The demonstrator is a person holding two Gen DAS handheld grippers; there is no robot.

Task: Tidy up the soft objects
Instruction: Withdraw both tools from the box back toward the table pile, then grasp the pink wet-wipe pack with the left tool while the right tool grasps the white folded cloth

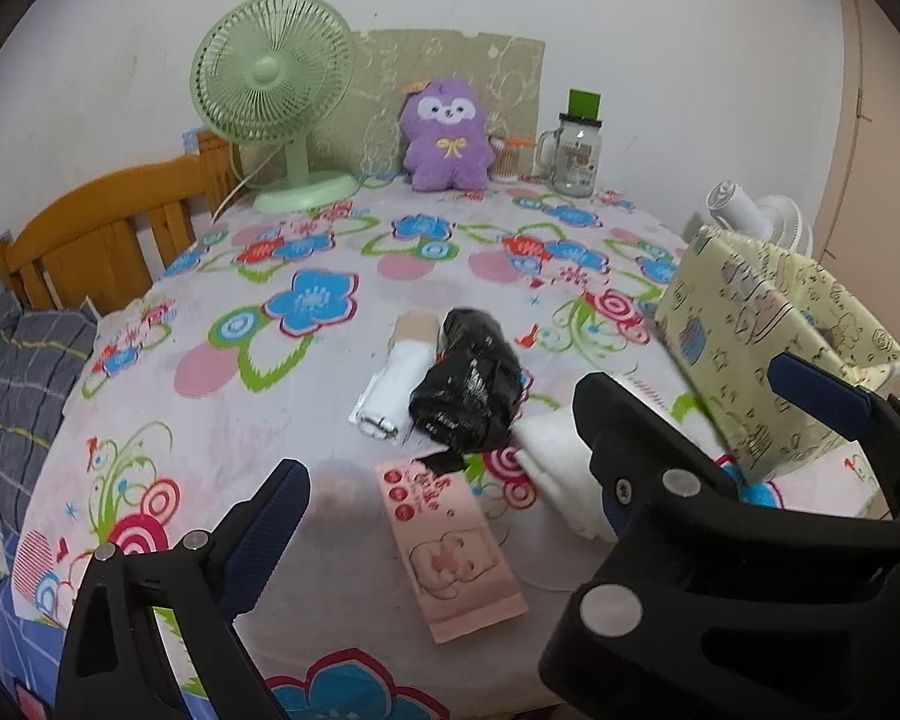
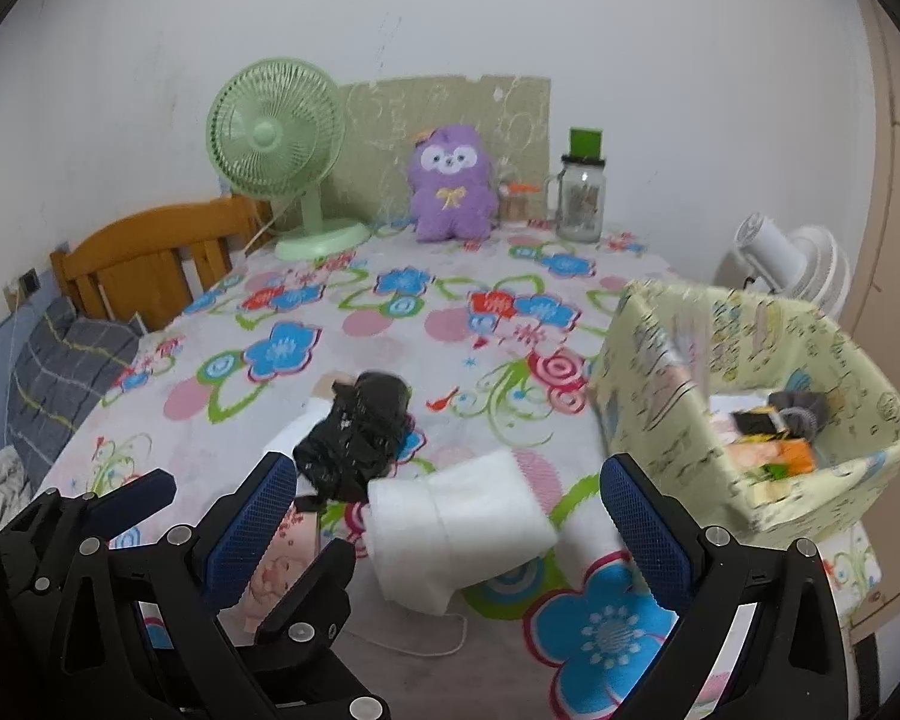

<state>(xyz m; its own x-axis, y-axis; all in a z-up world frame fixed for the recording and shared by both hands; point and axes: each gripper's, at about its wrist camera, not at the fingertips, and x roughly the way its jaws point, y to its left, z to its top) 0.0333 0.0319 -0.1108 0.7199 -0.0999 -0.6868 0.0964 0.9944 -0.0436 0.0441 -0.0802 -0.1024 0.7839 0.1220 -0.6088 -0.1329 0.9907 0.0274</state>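
Four soft packets lie together near the front edge of the table [image 1: 222,432], which wears a flowered cloth. A folded white cloth [image 2: 459,516] sits closest to me, directly between the spread fingers of my right gripper [image 2: 450,528]. Nothing is pinched in those fingers; they stand wide apart with the cloth lying loose on the tabletop. Just behind it, touching its far corner, is a black plastic-wrapped bundle [image 1: 468,384]. Against the bundle's left side lies a white packet with a tan end [image 1: 399,378]. A flat pink packet [image 1: 450,552] printed with a cartoon animal lies in front of the bundle, nearer the front edge.

My left gripper [image 1: 444,516] is also released, its fingers wide and hovering over the pink packet without touching it.

At the right edge of the table stands an open pale-yellow storage box [image 2: 648,372] with cartoon prints. Inside I can see an orange item and a grey one, though they are too blurred to name.

Along the far edge, against the wall, stand a green desk fan [image 1: 273,90], a purple plush toy [image 1: 447,135] and a glass jar mug [image 1: 573,156] with a green cap. A white fan [image 2: 792,264] sits beyond the box. A wooden chair back [image 1: 96,222] rises past the left edge.
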